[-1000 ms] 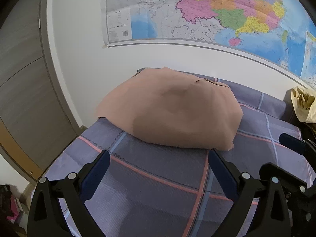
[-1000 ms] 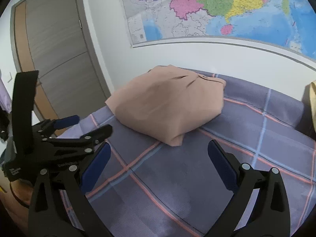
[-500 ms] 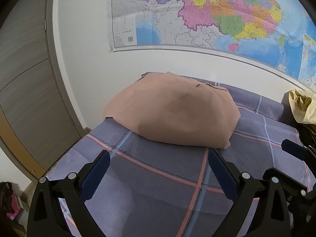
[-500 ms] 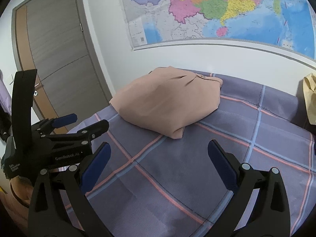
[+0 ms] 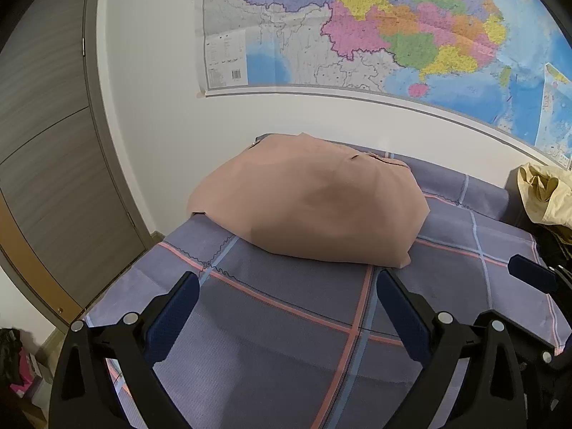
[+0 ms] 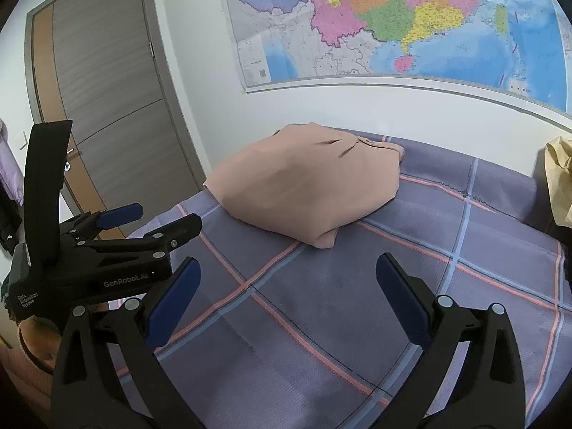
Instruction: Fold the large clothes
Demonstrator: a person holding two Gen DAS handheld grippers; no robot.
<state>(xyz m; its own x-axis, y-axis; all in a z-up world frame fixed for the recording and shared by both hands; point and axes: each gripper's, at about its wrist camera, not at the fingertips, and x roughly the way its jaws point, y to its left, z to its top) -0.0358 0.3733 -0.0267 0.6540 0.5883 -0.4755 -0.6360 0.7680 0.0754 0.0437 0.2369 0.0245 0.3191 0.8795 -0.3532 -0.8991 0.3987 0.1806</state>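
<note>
- Both tongs were wide open and empty: your left gripper (image 5: pixel 286 304) and your right gripper (image 6: pixel 287 293) had their jaws spread with only bedsheet showing between them.
- From the left wrist, the pink garment (image 5: pixel 311 203) sat at about 12 o'clock, well apart from the fingertips, already bundled into a compact, rounded package near the far end of the bed (image 5: pixel 271 321), close to the wall under the map (image 5: pixel 393 28).
- From the right wrist it sat at roughly 11 o'clock (image 6: pixel 307 186), with its near corner pointing at you.
- My read: the folding looked basically done, and you were in the hands-off, checking stage.
- If you wanted to tidy it, I'd have come in low from 6 o'clock, pinched all the layers of that near corner together rather than only the top one, and smoothed toward 12 o'clock so the bundle didn't unroll.
- One edge at around 10 o'clock looked like it hung slightly past the bed's corner, toward the door (image 5: pixel 46 164). Nudging the bundle inward would have been safer than tugging on it.
- That yellowish cloth pile (image 5: pixel 547 193) at 3 o'clock was probably next, but that's just a guess.
</note>
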